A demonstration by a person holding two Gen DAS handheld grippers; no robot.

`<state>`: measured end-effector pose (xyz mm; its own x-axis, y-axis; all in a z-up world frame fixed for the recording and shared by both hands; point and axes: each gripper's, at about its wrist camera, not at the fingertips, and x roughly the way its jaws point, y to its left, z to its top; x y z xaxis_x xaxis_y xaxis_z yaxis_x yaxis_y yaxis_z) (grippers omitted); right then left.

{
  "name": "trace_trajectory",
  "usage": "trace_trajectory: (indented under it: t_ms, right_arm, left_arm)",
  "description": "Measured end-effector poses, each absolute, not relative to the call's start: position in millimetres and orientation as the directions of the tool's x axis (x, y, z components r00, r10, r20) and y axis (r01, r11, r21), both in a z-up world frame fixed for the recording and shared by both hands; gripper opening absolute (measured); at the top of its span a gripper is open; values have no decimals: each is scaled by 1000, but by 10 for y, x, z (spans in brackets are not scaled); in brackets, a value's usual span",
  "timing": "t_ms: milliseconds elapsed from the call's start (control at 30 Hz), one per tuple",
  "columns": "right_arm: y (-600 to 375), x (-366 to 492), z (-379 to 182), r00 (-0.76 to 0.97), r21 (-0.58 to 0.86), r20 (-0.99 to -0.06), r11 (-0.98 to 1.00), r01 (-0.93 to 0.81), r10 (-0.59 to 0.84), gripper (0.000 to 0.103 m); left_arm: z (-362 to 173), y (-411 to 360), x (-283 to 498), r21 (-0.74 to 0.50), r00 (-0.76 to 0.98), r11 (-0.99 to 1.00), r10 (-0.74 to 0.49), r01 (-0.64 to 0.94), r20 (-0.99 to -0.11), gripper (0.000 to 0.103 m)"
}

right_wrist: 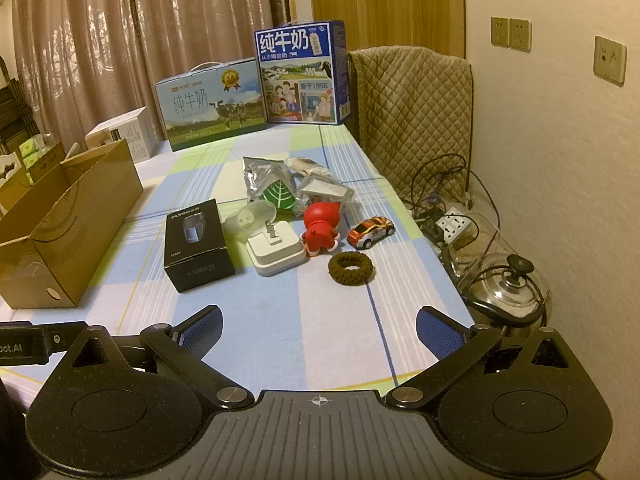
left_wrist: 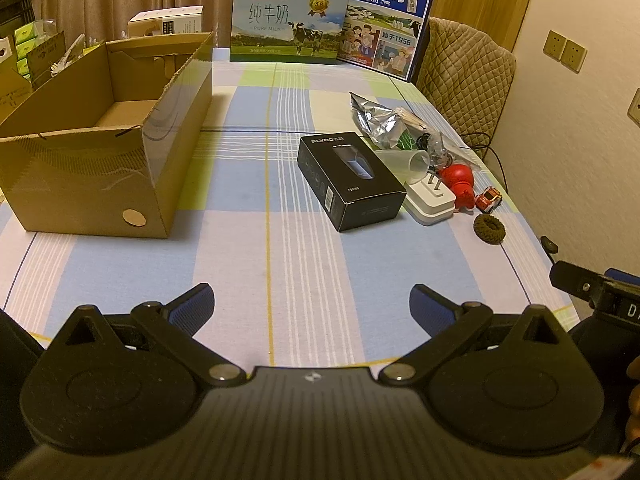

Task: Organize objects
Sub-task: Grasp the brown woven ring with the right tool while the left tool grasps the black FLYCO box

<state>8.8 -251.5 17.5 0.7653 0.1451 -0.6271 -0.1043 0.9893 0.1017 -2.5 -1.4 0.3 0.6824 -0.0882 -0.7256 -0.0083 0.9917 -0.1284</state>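
Note:
An open cardboard box [left_wrist: 104, 152] stands at the table's left; it also shows in the right wrist view [right_wrist: 68, 220]. A black FLYCO box [left_wrist: 350, 180] [right_wrist: 198, 244] lies mid-table. Beside it are a white plug adapter [left_wrist: 430, 202] [right_wrist: 276, 254], a clear cup [right_wrist: 250, 218], a red toy figure [left_wrist: 460, 182] [right_wrist: 320, 228], a toy car [left_wrist: 489, 199] [right_wrist: 371, 232], a brown hair tie [left_wrist: 489, 229] [right_wrist: 351, 267] and silver foil bags [left_wrist: 376, 120] [right_wrist: 266, 182]. My left gripper [left_wrist: 312, 300] and right gripper [right_wrist: 318, 322] are both open and empty, above the near table edge.
Two milk cartons [left_wrist: 288, 24] [right_wrist: 304, 74] stand at the table's far end. A quilted chair [right_wrist: 412, 112] is at the far right. Cables, a power strip [right_wrist: 454, 226] and a pot with a glass lid [right_wrist: 508, 284] sit beside the right table edge.

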Motion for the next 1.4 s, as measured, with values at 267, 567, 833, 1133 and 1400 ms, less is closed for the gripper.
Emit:
trace_trajectory:
  t_ms: [267, 567, 833, 1133, 1400]
  right_arm:
    - [-2579, 164, 247, 745, 160, -640, 981, -107, 186, 101]
    - [-2602, 514, 232, 745, 107, -645, 986, -131, 169, 101]
    - [-2710, 907, 64, 730, 116, -664, 986, -117, 165, 99]
    - [-2661, 1411, -330, 694, 60, -705, 988, -142, 143, 85]
    - [-2662, 1667, -608, 642, 78, -755, 991, -113, 133, 82]
  left_arm:
    - [27, -6, 85, -141, 686, 990, -103, 0, -721, 102]
    - [24, -84, 541, -167, 679, 986, -130, 11, -722, 102]
    - [-85, -309, 1112, -160, 670, 987, -134, 23, -730, 102]
    - [-362, -414, 1644, -134, 640, 991, -112, 14, -760, 102]
    - [-576, -471, 1932, -130, 620, 992, -105, 5, -778, 102]
